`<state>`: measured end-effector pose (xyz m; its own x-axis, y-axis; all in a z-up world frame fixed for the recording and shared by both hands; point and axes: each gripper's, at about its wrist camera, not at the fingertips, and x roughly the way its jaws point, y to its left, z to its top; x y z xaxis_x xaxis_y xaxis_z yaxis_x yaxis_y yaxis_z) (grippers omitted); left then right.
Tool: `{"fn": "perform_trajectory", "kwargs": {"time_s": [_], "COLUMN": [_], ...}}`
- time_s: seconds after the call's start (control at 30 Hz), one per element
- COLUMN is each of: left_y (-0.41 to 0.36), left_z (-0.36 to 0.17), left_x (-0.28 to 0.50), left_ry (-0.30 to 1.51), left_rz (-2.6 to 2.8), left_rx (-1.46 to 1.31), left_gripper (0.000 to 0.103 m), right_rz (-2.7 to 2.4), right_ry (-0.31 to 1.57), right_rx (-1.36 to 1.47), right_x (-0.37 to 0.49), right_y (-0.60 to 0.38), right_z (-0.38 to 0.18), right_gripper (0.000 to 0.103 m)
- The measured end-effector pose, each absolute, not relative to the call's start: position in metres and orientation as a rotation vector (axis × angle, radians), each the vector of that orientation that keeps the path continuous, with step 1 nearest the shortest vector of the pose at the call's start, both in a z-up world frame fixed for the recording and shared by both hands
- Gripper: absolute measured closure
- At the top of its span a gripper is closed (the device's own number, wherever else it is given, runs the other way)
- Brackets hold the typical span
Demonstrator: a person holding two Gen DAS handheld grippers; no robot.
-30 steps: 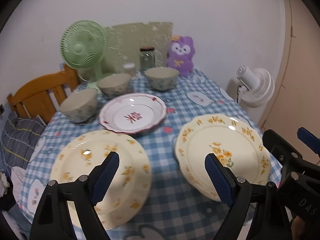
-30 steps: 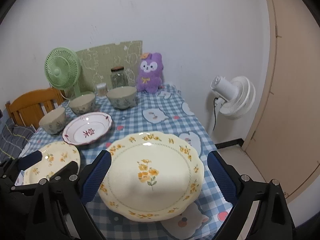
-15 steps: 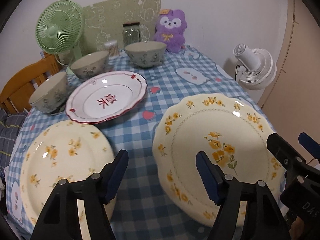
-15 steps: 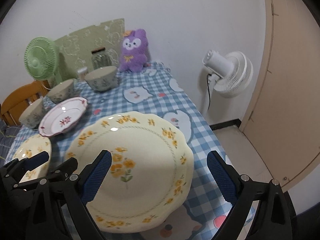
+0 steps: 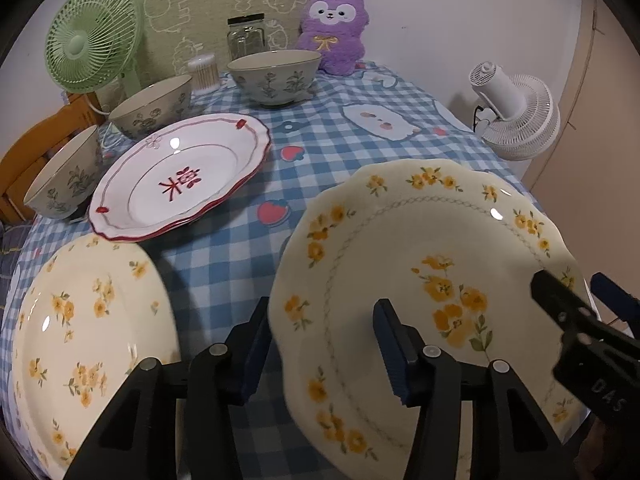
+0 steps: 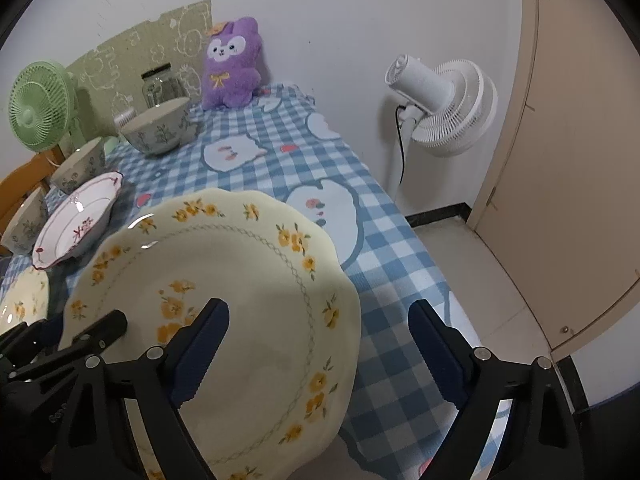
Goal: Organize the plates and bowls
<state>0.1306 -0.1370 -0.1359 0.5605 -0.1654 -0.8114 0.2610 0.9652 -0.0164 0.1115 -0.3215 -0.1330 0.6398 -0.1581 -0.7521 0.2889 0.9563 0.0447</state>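
A cream plate with yellow flowers (image 5: 420, 264) lies on the blue checked tablecloth at the near right; it also shows in the right wrist view (image 6: 224, 280). My left gripper (image 5: 320, 344) is open and straddles that plate's left rim. My right gripper (image 6: 320, 344) is open and straddles its right rim. A second yellow-flowered plate (image 5: 80, 312) lies at the near left. A white plate with red trim (image 5: 180, 184) sits behind it. Three grey floral bowls (image 5: 276, 76) (image 5: 154, 110) (image 5: 64, 180) stand further back.
A green desk fan (image 5: 92, 44), a glass jar (image 5: 246, 36), a cotton swab tub (image 5: 204, 72) and a purple plush (image 5: 338, 24) line the back of the table. A white floor fan (image 6: 444, 108) and a door (image 6: 580, 160) are to the right. A wooden chair (image 5: 36, 140) stands left.
Both grippers have moved forward and down onto the right yellow-flowered plate. The left gripper has shifted right from between the two plates to that plate's left rim.
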Motion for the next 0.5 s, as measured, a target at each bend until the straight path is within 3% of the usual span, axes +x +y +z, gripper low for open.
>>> {"fn": "perform_trajectory", "kwargs": {"time_s": [0.17, 0.37, 0.43, 0.5], "left_y": [-0.138, -0.139, -0.139, -0.139], "left_z": [-0.136, -0.137, -0.137, -0.137], "left_x": [0.134, 0.137, 0.137, 0.137], "left_ry": [0.943, 0.941, 0.936, 0.933], "left_rz": [-0.255, -0.256, -0.255, -0.252], "left_rx": [0.099, 0.097, 0.098, 0.096], "left_gripper": [0.050, 0.050, 0.050, 0.051], "right_rz": [-0.263, -0.236, -0.216, -0.238], "right_ry": [0.862, 0.905, 0.902, 0.902], "right_rx": [0.168, 0.195, 0.205, 0.209], "right_x": [0.116, 0.123, 0.124, 0.125], "right_y": [-0.326, -0.326, -0.323, -0.321], "right_z": [-0.140, -0.150, -0.149, -0.148], "right_gripper": [0.012, 0.034, 0.047, 0.047]}}
